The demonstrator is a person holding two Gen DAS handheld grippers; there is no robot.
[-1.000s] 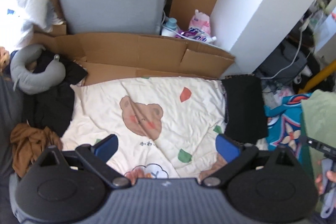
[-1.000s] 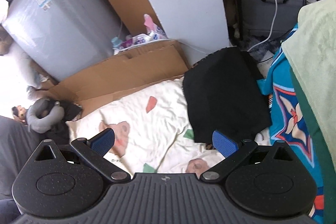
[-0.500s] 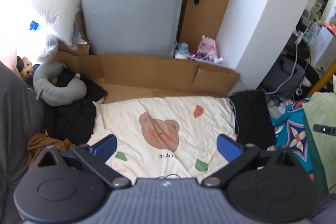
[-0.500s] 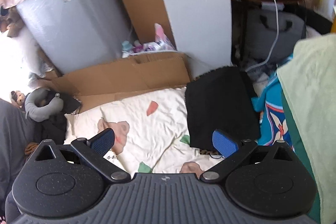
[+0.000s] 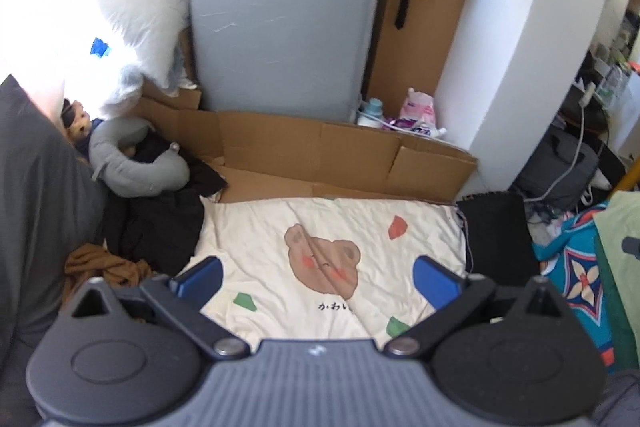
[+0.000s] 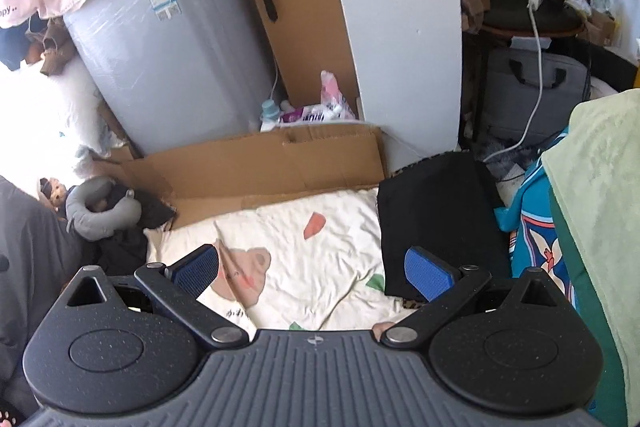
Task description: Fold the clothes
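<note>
A folded black garment (image 5: 496, 235) (image 6: 436, 215) lies flat at the right edge of a cream bear-print quilt (image 5: 328, 239) (image 6: 312, 251). A heap of dark clothes (image 5: 156, 223) (image 6: 124, 243) and a brown garment (image 5: 100, 265) sit at the quilt's left. My left gripper (image 5: 318, 277) hangs open above the quilt's middle, holding nothing. My right gripper (image 6: 312, 269) is open too, empty, its right fingertip over the black garment's near edge.
A grey neck pillow (image 5: 136, 163) and a doll (image 5: 76, 119) lie at the left. Flattened cardboard (image 5: 320, 155) and a wrapped grey appliance (image 5: 280, 11) stand behind the quilt. A blue patterned cloth (image 5: 576, 267), a pale green towel (image 6: 600, 207) and a grey bag (image 6: 532, 83) crowd the right.
Both grippers have lifted and tilted up, so the quilt looks smaller and more of the appliance and wall shows. Both stay open and empty.
</note>
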